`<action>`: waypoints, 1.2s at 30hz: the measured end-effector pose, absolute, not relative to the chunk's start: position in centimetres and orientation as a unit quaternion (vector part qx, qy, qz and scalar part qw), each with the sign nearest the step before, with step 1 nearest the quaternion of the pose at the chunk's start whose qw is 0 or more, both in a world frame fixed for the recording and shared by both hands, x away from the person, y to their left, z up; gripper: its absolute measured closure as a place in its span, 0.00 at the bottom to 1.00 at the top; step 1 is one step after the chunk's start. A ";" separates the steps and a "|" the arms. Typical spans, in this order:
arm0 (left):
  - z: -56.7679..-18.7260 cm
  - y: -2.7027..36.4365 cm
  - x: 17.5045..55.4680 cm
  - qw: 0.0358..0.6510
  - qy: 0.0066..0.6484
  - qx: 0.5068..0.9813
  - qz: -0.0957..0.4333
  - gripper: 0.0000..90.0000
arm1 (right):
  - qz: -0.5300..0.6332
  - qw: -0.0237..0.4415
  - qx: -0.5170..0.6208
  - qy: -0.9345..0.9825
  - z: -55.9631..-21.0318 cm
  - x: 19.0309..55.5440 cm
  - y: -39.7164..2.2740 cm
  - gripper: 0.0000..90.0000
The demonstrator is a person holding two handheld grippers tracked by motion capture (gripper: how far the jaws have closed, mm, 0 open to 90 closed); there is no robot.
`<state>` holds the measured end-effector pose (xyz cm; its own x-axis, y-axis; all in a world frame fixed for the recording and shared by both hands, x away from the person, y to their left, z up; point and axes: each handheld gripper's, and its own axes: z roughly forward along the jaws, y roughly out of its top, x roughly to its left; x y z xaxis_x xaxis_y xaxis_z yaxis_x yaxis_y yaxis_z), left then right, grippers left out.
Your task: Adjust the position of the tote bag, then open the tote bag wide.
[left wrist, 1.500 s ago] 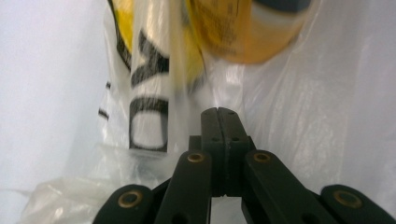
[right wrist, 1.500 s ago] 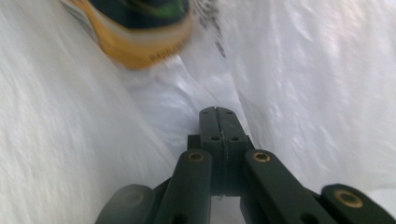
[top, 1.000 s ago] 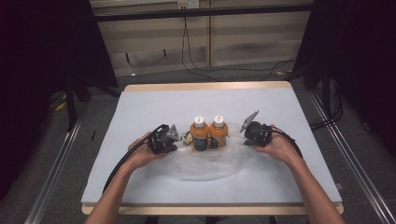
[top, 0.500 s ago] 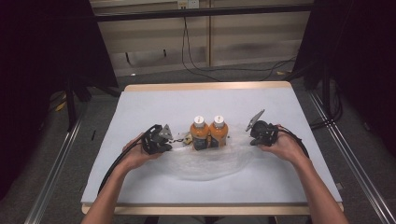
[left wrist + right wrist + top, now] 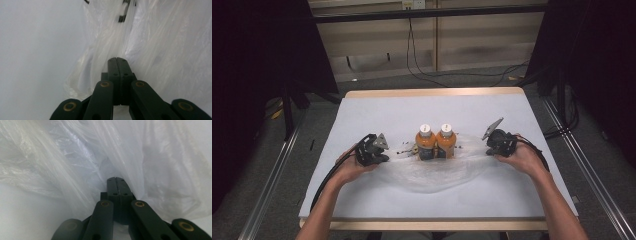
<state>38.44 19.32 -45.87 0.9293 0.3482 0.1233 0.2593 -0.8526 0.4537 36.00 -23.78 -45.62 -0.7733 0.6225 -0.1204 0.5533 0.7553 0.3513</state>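
Observation:
Two orange bottles with white caps, one (image 5: pixel 424 142) beside the other (image 5: pixel 446 141), stand upright at mid-table on a clear plastic bag (image 5: pixel 432 172) that spreads around them. My left gripper (image 5: pixel 388 152) is shut on the bag's left edge. In the left gripper view the film (image 5: pixel 150 45) bunches into the closed jaw tips of that gripper (image 5: pixel 116 59). To the bottles' right, my right gripper (image 5: pixel 486 148) is shut on the bag's right edge. The right gripper view shows folds of plastic (image 5: pixel 75 157) drawn taut into the closed right gripper (image 5: pixel 116 178).
The white-covered table (image 5: pixel 412 107) has a wooden front rim (image 5: pixel 437 225). Cables trail from both grippers toward the person. Metal rails run along the floor on either side, and dark curtains and wall cables lie beyond the far edge.
Both hands have moved outward from the bottles, the left one to the left and the right one to the right, drawing the bag wider. The bottles have stayed in place.

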 end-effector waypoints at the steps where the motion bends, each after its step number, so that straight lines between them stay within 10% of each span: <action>1: -45.9 19.3 38.4 0.220 0.159 0.957 0.101 1.00 | 0.150 0.116 0.316 0.930 -45.6 36.0 -23.8 1.00; 19: -46.0 21.4 38.5 0.232 0.181 0.951 0.097 1.00 | 0.151 0.126 0.327 0.924 -45.7 35.8 -24.4 1.00; 36: -42.8 20.9 37.7 0.400 0.205 0.890 0.073 1.00 | 0.344 0.103 0.315 0.879 -43.0 34.8 -25.1 1.00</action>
